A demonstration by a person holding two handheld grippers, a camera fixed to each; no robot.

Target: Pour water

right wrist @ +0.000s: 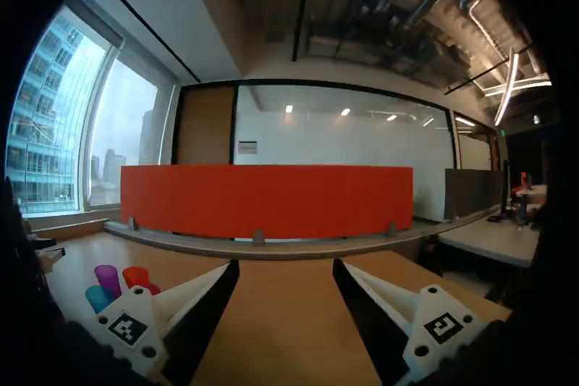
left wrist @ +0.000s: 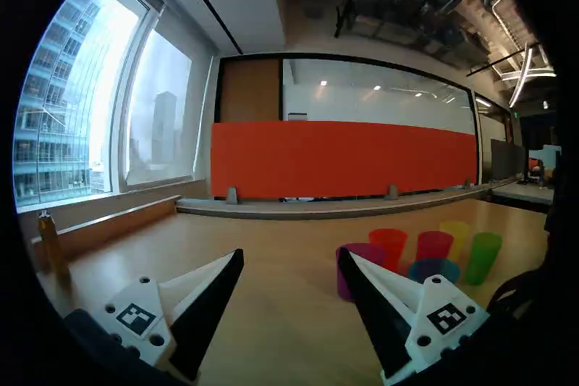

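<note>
A cluster of plastic cups (left wrist: 434, 248) stands upright on the wooden surface (left wrist: 289, 321) - purple cup (left wrist: 364, 254) nearest, with red, pink, yellow, green and blue ones close around it. In the left gripper view they sit just past the right finger of the left claw (left wrist: 289, 252), which is spread wide and holds nothing. The right claw (right wrist: 284, 263) is also spread and bare over the surface - some of the cups show low on its left. Behind runs an orange panel (left wrist: 340, 158). An amber bottle (left wrist: 49, 241) stands by the window (left wrist: 79, 111).
</note>
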